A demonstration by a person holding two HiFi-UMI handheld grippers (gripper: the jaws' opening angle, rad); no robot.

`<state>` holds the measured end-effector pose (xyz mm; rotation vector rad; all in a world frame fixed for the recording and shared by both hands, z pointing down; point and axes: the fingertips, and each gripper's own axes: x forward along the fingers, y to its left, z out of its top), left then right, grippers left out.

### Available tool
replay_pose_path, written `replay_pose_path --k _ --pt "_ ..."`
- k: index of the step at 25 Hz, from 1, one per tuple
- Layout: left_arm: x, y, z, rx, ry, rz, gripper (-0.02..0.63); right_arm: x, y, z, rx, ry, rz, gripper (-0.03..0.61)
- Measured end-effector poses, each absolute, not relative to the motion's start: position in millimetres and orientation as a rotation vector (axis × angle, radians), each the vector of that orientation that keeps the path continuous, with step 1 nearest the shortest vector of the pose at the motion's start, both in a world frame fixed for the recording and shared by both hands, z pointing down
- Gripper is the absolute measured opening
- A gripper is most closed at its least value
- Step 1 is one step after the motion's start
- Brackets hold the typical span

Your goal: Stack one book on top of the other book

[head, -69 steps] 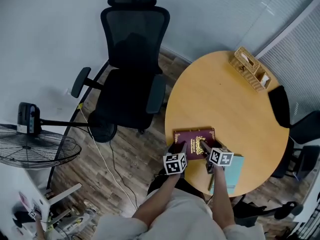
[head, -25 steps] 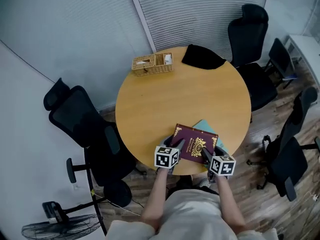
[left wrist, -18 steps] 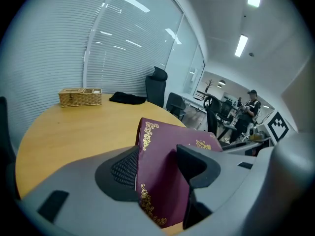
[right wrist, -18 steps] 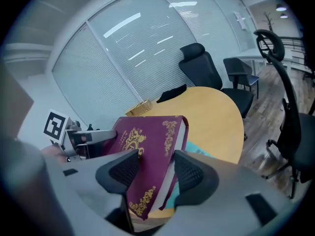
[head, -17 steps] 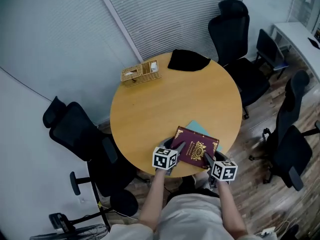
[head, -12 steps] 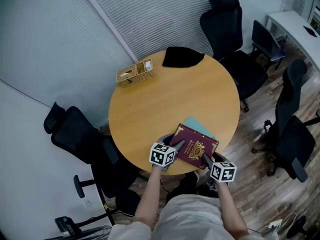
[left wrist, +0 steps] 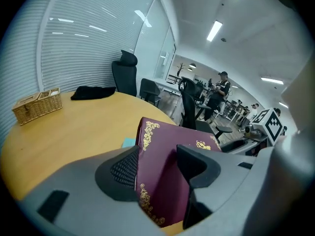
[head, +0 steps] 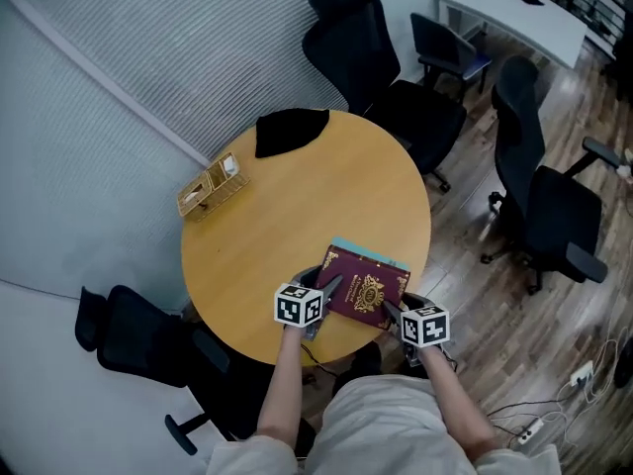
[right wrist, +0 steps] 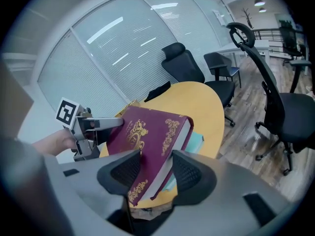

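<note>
A maroon book (head: 364, 290) with gold ornament is held at its two near corners, tilted, over a teal book (head: 371, 256) on the round wooden table (head: 297, 196). Only a strip of the teal book shows past the maroon book's far edge. My left gripper (head: 331, 285) is shut on the maroon book's (left wrist: 162, 141) left near corner. My right gripper (head: 389, 310) has the right near corner of the book (right wrist: 147, 132) between its pads, and its jaws are closing on it. In the right gripper view the teal book (right wrist: 194, 141) peeks out beneath.
A wicker basket (head: 208, 186) and a black cloth (head: 290, 130) sit at the table's far side. Black office chairs (head: 539, 196) stand round the table, one close at the left (head: 148, 334). The books are near the table's front edge, with wood floor beyond it.
Both grippers have carried the maroon book further over the teal book, so less teal shows. The head view has swung round the table.
</note>
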<state>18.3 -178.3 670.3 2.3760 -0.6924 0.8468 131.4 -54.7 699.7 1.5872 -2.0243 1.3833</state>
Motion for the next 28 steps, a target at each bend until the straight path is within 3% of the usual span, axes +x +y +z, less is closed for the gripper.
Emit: replay_pose_path --k 13,28 --pt "57.8 -212.0 693.6 2.424 -0.435 0.874 0.241 148.9 -69.4 714.6 1.788 -1.879 1.458 0.210" --pt "43.6 -218.2 734.3 2.310 -0.450 0.887 0.241 149.1 -85.3 741.3 1.754 -1.775 1.453 0.212"
